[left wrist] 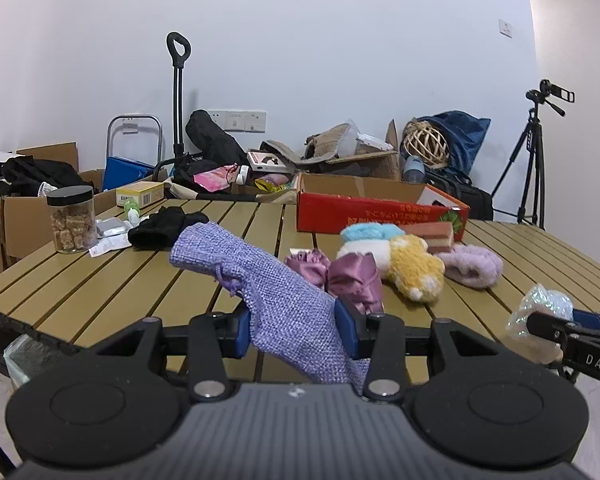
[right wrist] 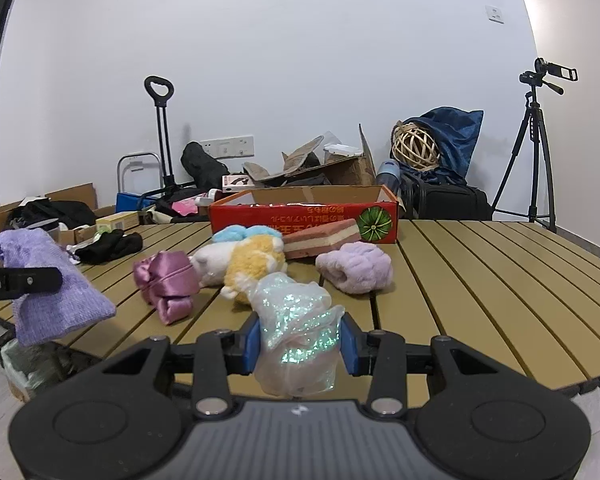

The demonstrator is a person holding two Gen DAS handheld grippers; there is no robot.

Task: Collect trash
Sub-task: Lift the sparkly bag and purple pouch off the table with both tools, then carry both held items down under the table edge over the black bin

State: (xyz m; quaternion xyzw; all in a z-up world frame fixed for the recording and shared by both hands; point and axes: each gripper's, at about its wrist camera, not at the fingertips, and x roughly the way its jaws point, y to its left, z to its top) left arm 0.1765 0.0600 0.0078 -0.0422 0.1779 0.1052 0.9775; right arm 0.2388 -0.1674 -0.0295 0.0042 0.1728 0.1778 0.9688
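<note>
Left gripper (left wrist: 294, 330) clamped on lilac woven burlap pouch (left wrist: 260, 272): blue pads pinch its middle, upper end sticks forward and up-left past the tips, lower end drops behind the gripper body, cut off there. Right gripper (right wrist: 300, 344) clamped on crumpled clear plastic wrapper with iridescent glitter flecks (right wrist: 296, 320): bunched between the pads, bulging above and below them, bottom edge hidden by the gripper body.

Both held over near edge of tan slatted table (left wrist: 100, 276), clear of the surface. From the left wrist view, only the tip of the right gripper and part of the wrapper visible at far right, rest cut off by frame. From the right wrist view, left gripper shows as a black finger at far left, crossing in front of the pouch.

Ahead of both tips on the table: shiny mauve satin fabric bundle (right wrist: 168, 284), yellow-and-white plush toy (right wrist: 244, 264), fluffy lilac slipper (right wrist: 356, 266). Dark bag under the table edge, lower left (right wrist: 28, 360), blurred, contents unreadable.
</note>
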